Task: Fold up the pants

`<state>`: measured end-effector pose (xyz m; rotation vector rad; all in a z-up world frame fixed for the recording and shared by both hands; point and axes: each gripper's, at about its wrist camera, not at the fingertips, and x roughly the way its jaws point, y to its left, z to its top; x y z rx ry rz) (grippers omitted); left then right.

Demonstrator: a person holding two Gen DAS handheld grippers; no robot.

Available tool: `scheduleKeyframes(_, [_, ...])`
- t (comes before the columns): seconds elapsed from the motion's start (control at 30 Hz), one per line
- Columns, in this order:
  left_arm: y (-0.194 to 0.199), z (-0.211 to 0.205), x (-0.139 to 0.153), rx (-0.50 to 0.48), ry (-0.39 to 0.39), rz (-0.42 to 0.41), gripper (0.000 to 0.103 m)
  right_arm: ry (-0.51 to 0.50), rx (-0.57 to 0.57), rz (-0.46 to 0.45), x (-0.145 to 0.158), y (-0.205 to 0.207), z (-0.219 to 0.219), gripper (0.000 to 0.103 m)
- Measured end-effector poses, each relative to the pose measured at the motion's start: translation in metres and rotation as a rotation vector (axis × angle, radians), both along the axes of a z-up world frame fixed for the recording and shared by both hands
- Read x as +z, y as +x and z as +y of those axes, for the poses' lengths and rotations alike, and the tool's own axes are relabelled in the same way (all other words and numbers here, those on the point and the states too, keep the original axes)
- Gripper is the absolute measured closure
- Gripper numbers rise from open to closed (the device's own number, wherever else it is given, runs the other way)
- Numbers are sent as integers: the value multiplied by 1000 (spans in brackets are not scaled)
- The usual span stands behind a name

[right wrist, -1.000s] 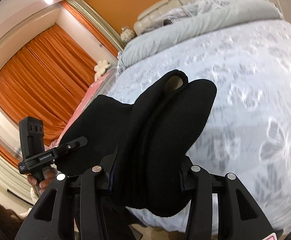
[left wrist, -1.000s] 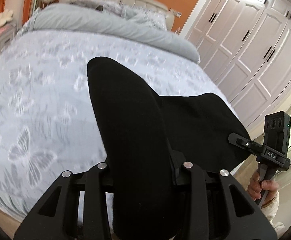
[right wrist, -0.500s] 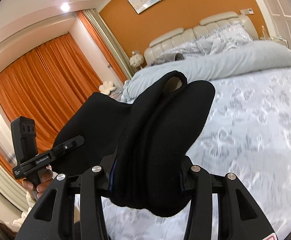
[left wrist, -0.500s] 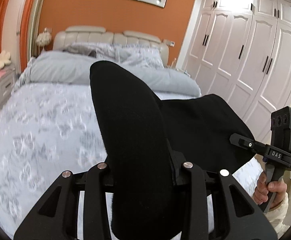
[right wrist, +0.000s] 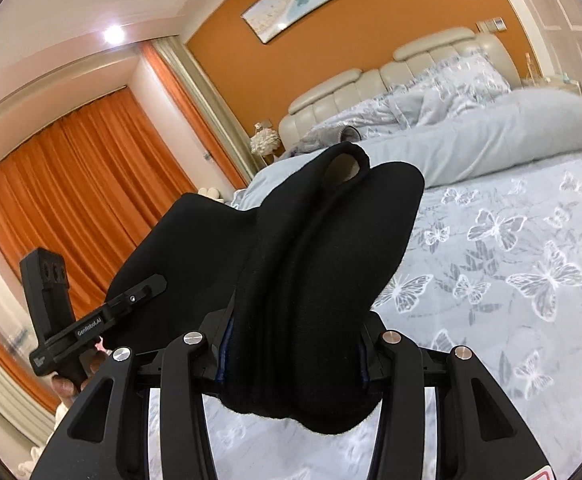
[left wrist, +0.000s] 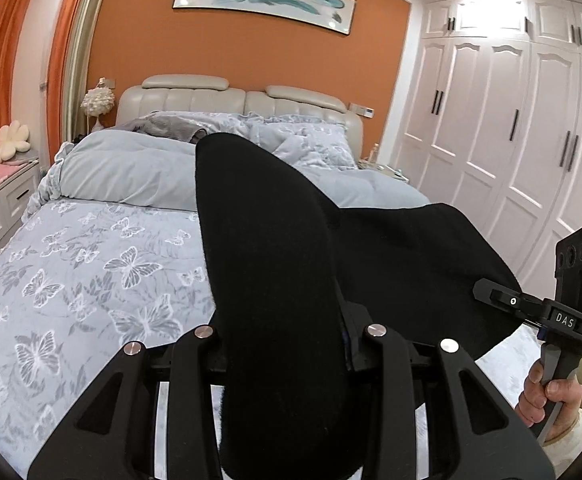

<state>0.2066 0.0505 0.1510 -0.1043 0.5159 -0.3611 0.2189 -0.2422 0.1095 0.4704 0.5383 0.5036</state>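
Both grippers lifted higher w/ black pants (left wrist: 275, 280); left gripper (left wrist: 287, 344) & right gripper (right wrist: 291, 344) each pinching fabric above butterfly bedspread (left wrist: 83, 272).

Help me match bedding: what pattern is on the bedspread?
White and grey butterflies on a pale blue bedspread, clearest in the left wrist view.

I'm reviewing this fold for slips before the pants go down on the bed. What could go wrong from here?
1. Each gripper pinches a thick bunch of the black pants; the left gripper and right gripper might lose a layer, so the edge sags.
2. The cloth spans slack between them, so it may land creased on the butterfly bedspread.
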Motion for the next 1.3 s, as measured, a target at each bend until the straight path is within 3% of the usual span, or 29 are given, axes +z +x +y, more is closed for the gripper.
scheduleKeyframes(0.07, [23, 0, -20, 14, 0, 6, 69, 12, -2, 19, -22, 27, -2, 60])
scheduleKeyframes(0.27, [101, -3, -117, 35, 19, 79, 69, 0, -16, 94, -112, 92, 1, 60])
scheduleKeyframes(0.37, [135, -5, -188, 41, 29, 171, 68, -2, -30, 185, -177, 123, 0, 59])
scheduleKeyframes(0.43, [149, -4, -228, 47, 40, 254, 66, -19, -29, 265, -214, 135, 1, 54])
scheduleKeyframes(0.47, [155, -3, -257, 73, 70, 322, 62, -81, -36, 357, -245, 142, 4, 41])
scheduleKeyframes(0.5, [155, 2, -271, 85, 67, 337, 53, -58, -18, 356, -259, 141, 1, 40])
scheduleKeyframes(0.53, [148, 9, -274, 94, 42, 297, 40, -2, -15, 319, -259, 134, -8, 39])
scheduleKeyframes(0.57, [137, 18, -268, 136, 54, 251, 32, 10, -27, 336, -254, 131, -15, 32])
scheduleKeyframes(0.6, [130, 22, -261, 155, 72, 239, 25, -15, -63, 352, -246, 127, -22, 26])
scheduleKeyframes(0.63, [119, 29, -248, 154, 75, 215, 26, -53, -124, 325, -230, 116, -31, 27])
scheduleKeyframes(0.73, [90, 47, -202, 199, 58, 79, 24, -139, -138, 156, -178, 90, -28, 64])
scheduleKeyframes(0.77, [90, 48, -189, 204, 49, 64, 22, -144, -115, 136, -166, 89, -20, 65])
scheduleKeyframes(0.83, [102, 45, -170, 173, -13, 90, 20, -144, -46, 111, -146, 100, 7, 65])
scheduleKeyframes(0.87, [109, 41, -166, 168, -34, 106, 18, -168, -40, 105, -144, 105, 19, 59])
scheduleKeyframes(0.9, [120, 32, -167, 169, -41, 125, 13, -224, -47, 108, -145, 118, 36, 42])
scheduleKeyframes(0.93, [132, 23, -172, 167, -34, 155, 10, -258, -48, 120, -150, 129, 45, 40])
scheduleKeyframes(1.03, [176, -6, -217, 156, 72, 312, 10, -371, -82, 256, -199, 175, 56, 53])
scheduleKeyframes(1.07, [184, -13, -233, 178, 126, 349, 11, -392, -109, 305, -218, 186, 47, 75])
scheduleKeyframes(1.1, [199, -16, -264, 225, 220, 433, 10, -330, -116, 313, -231, 192, 32, 81])
scheduleKeyframes(1.17, [199, -2, -276, 220, 123, 456, 9, -198, -160, 347, -229, 188, 6, 103])
scheduleKeyframes(1.23, [190, 16, -262, 240, 18, 470, 12, -158, -179, 344, -214, 168, -3, 90])
scheduleKeyframes(1.3, [171, 22, -242, 242, 5, 410, 12, -162, -129, 271, -195, 139, 2, 90])
